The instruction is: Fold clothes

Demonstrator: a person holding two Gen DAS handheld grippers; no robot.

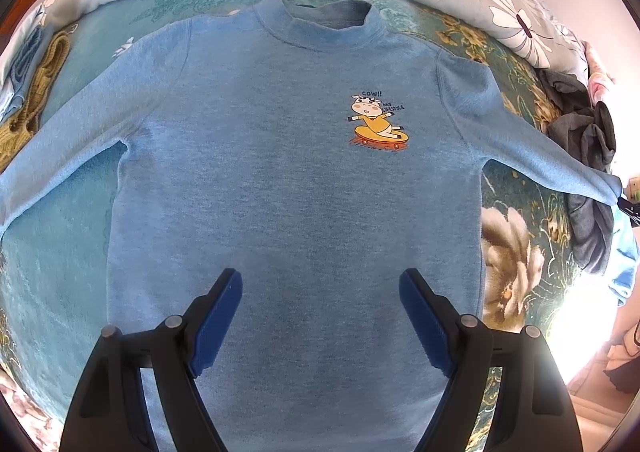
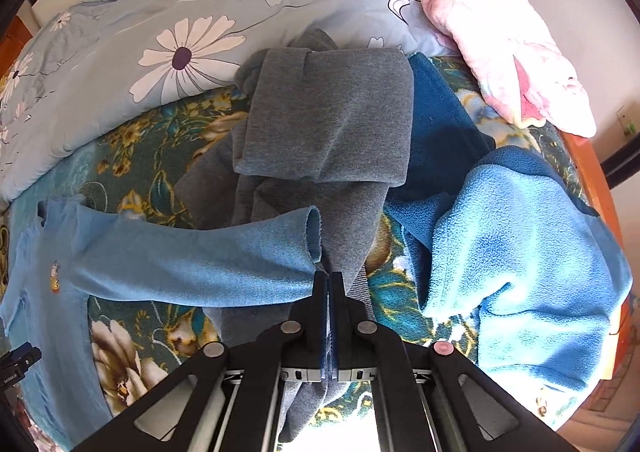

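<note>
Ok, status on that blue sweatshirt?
Left gripper open above blue sweatshirt. Right gripper shut on sleeve cuff. Grey clothes under sleeve.

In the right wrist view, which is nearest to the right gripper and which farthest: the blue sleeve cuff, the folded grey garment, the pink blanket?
From the right gripper:
1. Blue sleeve cuff, at the fingertips, pinched between the shut jaws.
2. Folded grey garment, farther up, mid-bed.
3. Pink blanket, far upper right, by the wall.

Bright daylight, blown-out glare lower right, sharp focus, heavy fisheye edges.
</note>
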